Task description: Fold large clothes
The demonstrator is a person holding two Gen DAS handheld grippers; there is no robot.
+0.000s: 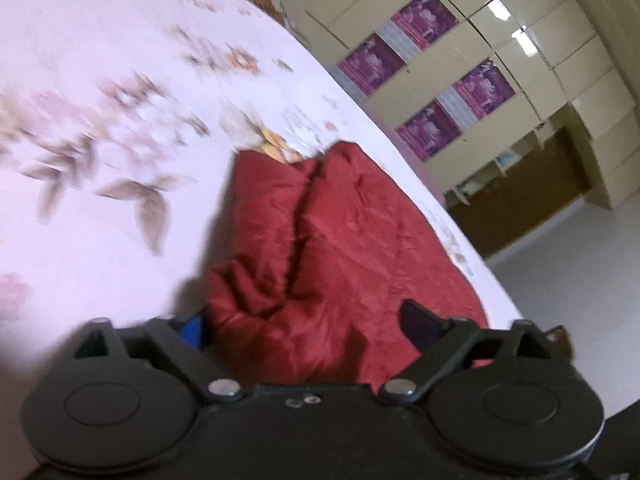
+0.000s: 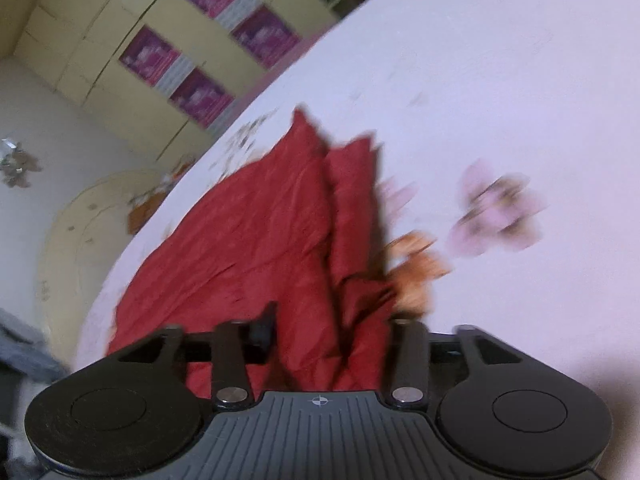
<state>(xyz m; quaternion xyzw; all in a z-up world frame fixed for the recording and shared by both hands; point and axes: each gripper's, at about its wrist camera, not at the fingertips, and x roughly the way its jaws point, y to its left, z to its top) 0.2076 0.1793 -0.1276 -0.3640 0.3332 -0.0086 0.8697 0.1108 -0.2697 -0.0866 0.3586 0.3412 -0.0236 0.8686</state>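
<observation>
Now we see red garment (image 1: 328, 240) rumpled on floral bed sheet (image 1: 100, 60); left gripper (image 1: 304, 320) fingers spread wide over cloth, right gripper (image 2: 332, 332) grip unclear.

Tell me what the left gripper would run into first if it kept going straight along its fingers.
The red garment. It bunches up between the fingers of the left gripper and stretches ahead over the floral bedsheet. Depth is unclear, but the cloth looks like first contact.

Cream wardrobe (image 1: 540, 52) (purple posters (image 1: 424, 18)).

Red garment (image 1: 340, 240); crumpled, seemingly folded lengthwise on floral sheet.
</observation>
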